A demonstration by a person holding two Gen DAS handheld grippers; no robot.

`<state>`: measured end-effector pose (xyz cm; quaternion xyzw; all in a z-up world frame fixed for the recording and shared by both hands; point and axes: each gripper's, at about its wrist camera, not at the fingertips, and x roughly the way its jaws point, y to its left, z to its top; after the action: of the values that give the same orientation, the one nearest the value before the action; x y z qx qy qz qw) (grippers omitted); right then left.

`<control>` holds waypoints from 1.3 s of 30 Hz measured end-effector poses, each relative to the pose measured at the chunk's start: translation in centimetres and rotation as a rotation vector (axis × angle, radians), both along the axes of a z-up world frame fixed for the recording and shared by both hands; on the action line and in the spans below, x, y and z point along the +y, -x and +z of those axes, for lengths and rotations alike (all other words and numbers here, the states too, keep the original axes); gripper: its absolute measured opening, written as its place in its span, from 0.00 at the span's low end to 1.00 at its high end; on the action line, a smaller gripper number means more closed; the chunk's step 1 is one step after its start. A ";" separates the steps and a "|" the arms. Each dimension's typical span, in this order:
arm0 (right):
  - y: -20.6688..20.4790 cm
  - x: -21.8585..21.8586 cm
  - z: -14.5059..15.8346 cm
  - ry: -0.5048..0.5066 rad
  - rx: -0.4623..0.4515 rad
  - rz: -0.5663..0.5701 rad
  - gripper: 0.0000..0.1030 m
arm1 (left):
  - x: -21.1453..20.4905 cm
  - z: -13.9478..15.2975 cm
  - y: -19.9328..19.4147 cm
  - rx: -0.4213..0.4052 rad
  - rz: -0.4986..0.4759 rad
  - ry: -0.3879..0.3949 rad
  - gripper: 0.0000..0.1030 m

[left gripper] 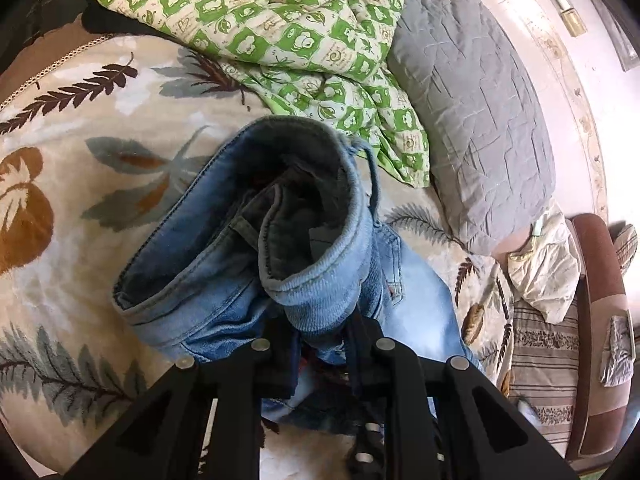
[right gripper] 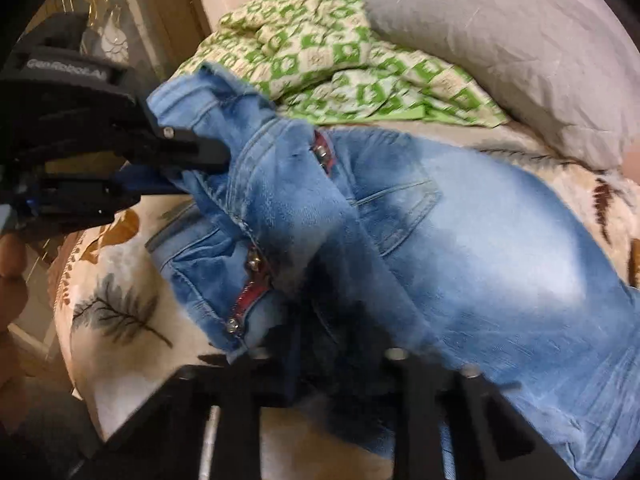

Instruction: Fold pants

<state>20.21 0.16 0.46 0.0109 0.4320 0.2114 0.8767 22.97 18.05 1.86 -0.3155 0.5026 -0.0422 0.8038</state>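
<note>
Light blue jeans point(left gripper: 224, 264) lie bunched on a leaf-print bedspread point(left gripper: 72, 216). My left gripper point(left gripper: 324, 340) is shut on a fold of the denim at the waistband, which it holds raised with the dark inside showing. In the right wrist view the jeans point(right gripper: 500, 248) spread to the right. The left gripper point(right gripper: 208, 160) comes in from the left there, clamped on the waistband. My right gripper point(right gripper: 340, 360) sits low in that view, its fingers close together on a dark fold of denim near the red-trimmed fly. That view is blurred.
A green checked quilt point(left gripper: 280, 28) and a grey pillow point(left gripper: 472, 112) lie at the far side of the bed. A brown armchair with striped fabric point(left gripper: 560, 360) stands to the right. A person's hand point(right gripper: 12, 264) shows at the left edge.
</note>
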 end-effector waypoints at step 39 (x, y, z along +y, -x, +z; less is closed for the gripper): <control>11.0 -21.3 5.4 -0.128 -0.025 -0.267 0.78 | -8.8 1.2 11.0 -0.305 -0.121 -0.472 0.84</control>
<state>9.18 -21.12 5.88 0.1216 0.4016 0.1200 0.8997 11.97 9.26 3.01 -0.0793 0.3896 -0.0190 0.9173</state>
